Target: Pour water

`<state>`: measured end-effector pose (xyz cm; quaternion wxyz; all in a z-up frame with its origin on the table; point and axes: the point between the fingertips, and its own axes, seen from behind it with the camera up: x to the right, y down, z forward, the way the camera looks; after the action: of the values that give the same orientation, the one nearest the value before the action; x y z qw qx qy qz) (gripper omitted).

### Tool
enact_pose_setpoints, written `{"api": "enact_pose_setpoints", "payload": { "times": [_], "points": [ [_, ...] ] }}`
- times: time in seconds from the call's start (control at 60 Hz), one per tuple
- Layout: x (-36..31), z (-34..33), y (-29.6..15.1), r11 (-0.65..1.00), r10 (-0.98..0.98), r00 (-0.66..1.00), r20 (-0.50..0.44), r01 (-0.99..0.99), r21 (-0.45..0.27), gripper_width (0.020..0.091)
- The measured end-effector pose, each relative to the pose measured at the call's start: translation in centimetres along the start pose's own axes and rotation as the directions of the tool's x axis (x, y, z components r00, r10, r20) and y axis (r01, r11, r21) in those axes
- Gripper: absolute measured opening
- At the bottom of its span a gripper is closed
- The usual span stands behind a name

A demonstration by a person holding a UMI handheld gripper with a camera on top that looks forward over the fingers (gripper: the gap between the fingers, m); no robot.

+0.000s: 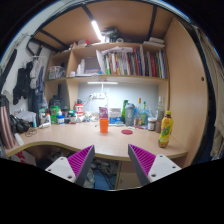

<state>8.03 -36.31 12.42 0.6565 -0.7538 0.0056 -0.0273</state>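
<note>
Hovering claw (111, 165) wide open, empty; orange plastic bottle (103, 121) upright on pale wooden tabletop (100, 141), well beyond purple pads (80, 159).

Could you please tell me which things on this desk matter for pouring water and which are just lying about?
Likely for the job:
orange bottle
gripper, open and empty, short of the desk

Just lying about:
yellow bottle
books on the shelf
jars
</note>
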Motion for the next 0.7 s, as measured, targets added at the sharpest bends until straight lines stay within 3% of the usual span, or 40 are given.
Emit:
{"api": "enact_pose_setpoints", "payload": {
  "times": [0.4,0.7],
  "points": [
    [1.3,2.4,-0.8,0.999,0.005,1.0,0.012,-0.006,0.034,0.0778],
    [16.2,8.8,-1.0,0.997,-0.003,0.983,-0.183,0.017,0.074,0.0775]
  ]
}}
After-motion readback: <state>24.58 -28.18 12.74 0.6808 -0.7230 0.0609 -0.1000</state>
